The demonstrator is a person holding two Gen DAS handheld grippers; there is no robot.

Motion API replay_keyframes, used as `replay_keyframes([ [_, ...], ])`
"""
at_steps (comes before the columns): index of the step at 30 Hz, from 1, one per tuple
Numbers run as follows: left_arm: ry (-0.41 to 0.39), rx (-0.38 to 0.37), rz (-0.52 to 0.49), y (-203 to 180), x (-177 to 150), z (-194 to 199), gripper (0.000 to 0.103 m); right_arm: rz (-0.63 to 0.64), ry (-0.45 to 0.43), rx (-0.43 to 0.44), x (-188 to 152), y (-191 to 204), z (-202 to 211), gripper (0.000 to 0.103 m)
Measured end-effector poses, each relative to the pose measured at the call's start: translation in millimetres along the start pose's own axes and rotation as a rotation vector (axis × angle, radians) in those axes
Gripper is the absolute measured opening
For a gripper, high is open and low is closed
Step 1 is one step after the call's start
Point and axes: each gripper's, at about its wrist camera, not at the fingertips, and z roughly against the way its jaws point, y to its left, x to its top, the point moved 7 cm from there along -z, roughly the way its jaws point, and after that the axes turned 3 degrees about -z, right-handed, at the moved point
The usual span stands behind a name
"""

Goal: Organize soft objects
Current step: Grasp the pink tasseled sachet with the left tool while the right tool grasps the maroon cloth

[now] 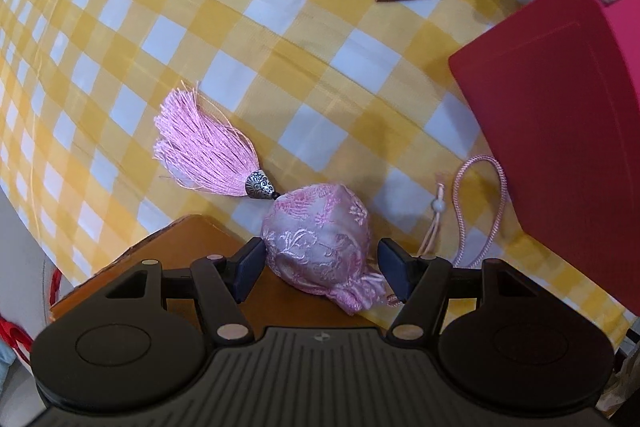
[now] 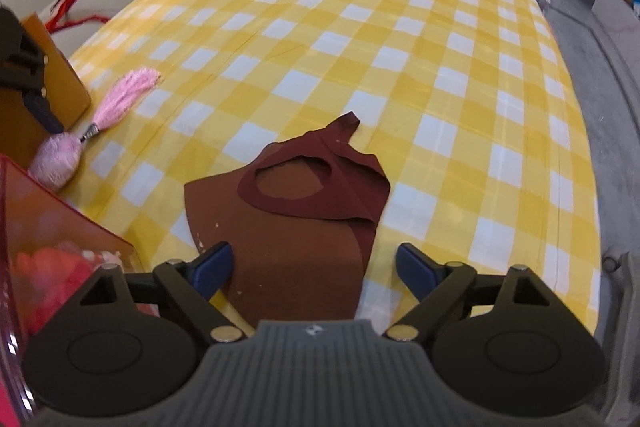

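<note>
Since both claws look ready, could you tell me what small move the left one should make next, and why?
Probably close the left claw on the pink sachet. Its pads already flank the pouch without pressing, so a squeeze should secure it.

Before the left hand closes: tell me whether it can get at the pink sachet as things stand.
Probably yes. The left gripper is open with the sachet lying between its fingers, neither one seeming to press on it. Nothing covers the sachet; the red box stands clear to one side.
</note>
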Motion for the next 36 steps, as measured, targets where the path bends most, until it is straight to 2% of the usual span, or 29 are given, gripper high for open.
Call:
replay_keyframes([
  [1,0.001,0.005,0.000,0.4,0.8,-1.1,0.076,0.010,-0.001,-0.008,-0.2,0.5,-0.7,0.087],
  [3,0.005,0.011,0.003,-0.2,1.4,-4.3,0.076,0.022,-0.001,-0.015,0.2,0.6,-0.9,0.080],
  [5,0.007,0.016,0.007,-1.7,2.8,-7.5,0.076,0.042,-0.013,-0.009,1.3,2.0,1.3,0.064],
  [8,-0.003,0.013,0.029,-9.7,5.7,-10.2,0.073,0.049,-0.024,-0.003,3.9,3.2,5.0,0.048],
  [9,-0.011,0.012,0.041,-9.6,4.9,-13.7,0.067,0.053,-0.026,-0.005,4.5,3.4,5.5,0.046],
  [10,-0.018,0.011,0.055,-8.2,5.3,-13.1,0.062,0.054,-0.029,-0.005,4.5,3.7,5.7,0.038],
  [11,-0.021,0.005,0.070,-7.1,5.4,-12.6,0.060,0.054,-0.033,-0.003,4.6,3.5,6.2,0.026],
  [14,-0.029,0.003,0.087,-4.9,3.8,-9.9,0.058,0.036,-0.027,0.027,5.1,3.1,8.0,0.009],
  [21,-0.041,0.018,0.102,-3.6,-4.2,2.3,0.054,-0.014,-0.024,0.069,6.5,1.6,14.8,0.006],
  [28,-0.032,0.042,0.114,-2.8,-7.7,18.8,0.050,-0.082,-0.078,0.093,19.9,-11.0,39.8,0.006],
  [36,-0.047,0.084,0.138,-6.6,-15.3,54.5,0.049,-0.106,-0.130,0.091,26.0,-19.5,64.7,0.006],
])
